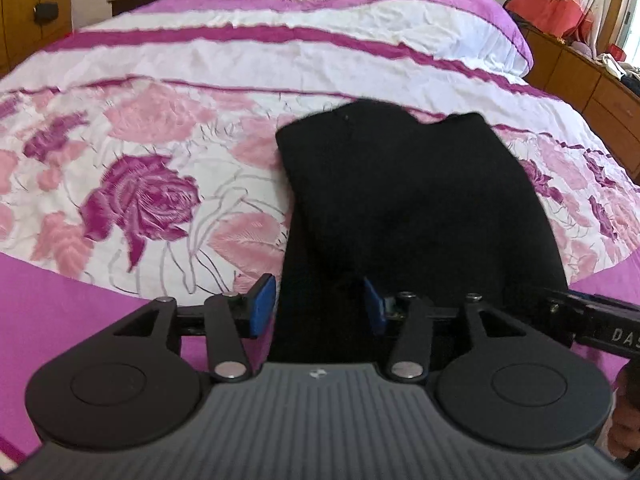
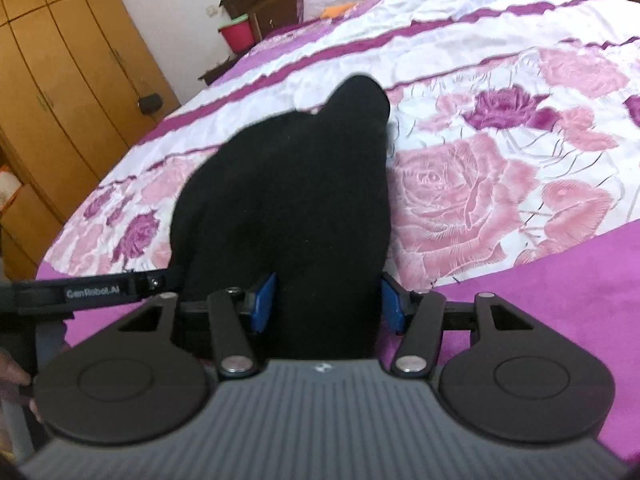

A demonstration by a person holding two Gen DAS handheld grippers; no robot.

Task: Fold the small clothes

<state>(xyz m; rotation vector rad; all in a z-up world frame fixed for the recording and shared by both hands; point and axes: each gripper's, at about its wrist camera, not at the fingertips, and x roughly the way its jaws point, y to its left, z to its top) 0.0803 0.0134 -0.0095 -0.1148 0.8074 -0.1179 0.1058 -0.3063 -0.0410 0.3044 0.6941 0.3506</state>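
Black garment [image 1: 412, 200] on floral bedspread [image 1: 160, 140], wardrobe [image 2: 68, 60] beyond

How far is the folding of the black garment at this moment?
Done: little that shows; the black knitted garment lies on the floral pink-and-white bedspread, and any fold in it cannot be seen. In hand: the left claw and right claw both straddle its near edge, jaws open. Left: closing on the edge, then making the fold.
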